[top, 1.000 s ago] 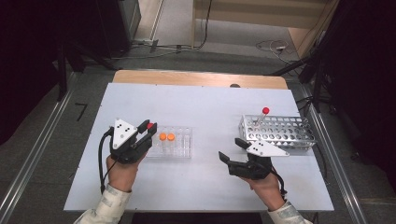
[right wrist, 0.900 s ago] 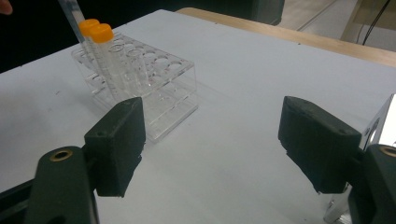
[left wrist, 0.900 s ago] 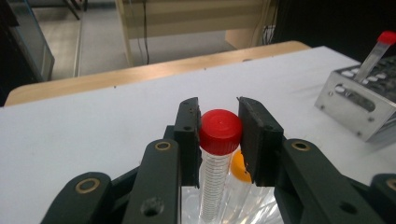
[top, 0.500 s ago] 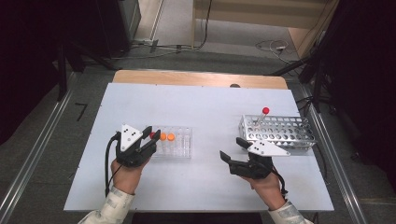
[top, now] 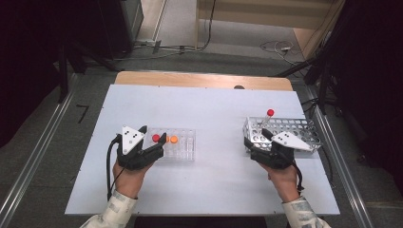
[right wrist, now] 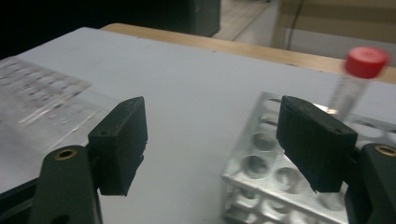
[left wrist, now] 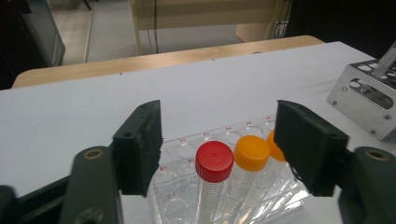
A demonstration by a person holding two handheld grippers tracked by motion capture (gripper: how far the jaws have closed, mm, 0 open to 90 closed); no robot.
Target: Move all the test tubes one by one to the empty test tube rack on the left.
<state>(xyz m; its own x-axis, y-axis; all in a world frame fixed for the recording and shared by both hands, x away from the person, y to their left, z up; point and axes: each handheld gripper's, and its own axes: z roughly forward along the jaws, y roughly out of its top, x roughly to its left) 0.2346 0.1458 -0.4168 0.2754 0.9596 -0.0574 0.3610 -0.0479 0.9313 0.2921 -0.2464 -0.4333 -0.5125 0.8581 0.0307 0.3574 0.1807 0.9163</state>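
Observation:
A clear plastic tube rack (top: 183, 147) lies left of centre on the white table. At its left end stand a red-capped tube (top: 156, 137) and two orange-capped tubes (top: 174, 139). My left gripper (top: 151, 140) is open, its jaws on either side of the red-capped tube (left wrist: 214, 161) without touching it; the orange-capped tubes (left wrist: 251, 152) stand just beyond. At the right, a metal rack (top: 290, 130) holds a tilted red-capped tube (top: 270, 113). My right gripper (top: 258, 138) is open at that rack's near left corner (right wrist: 275, 172), with nothing between its jaws.
The white table (top: 214, 104) has bare room between the two racks and behind them. Its wooden far edge (top: 204, 80) borders a floor with cables. Metal rails run along both sides of the table.
My left gripper came down and to the right with the red-capped tube, which now stands in the clear rack. My right gripper moved forward and right, up to the metal rack.

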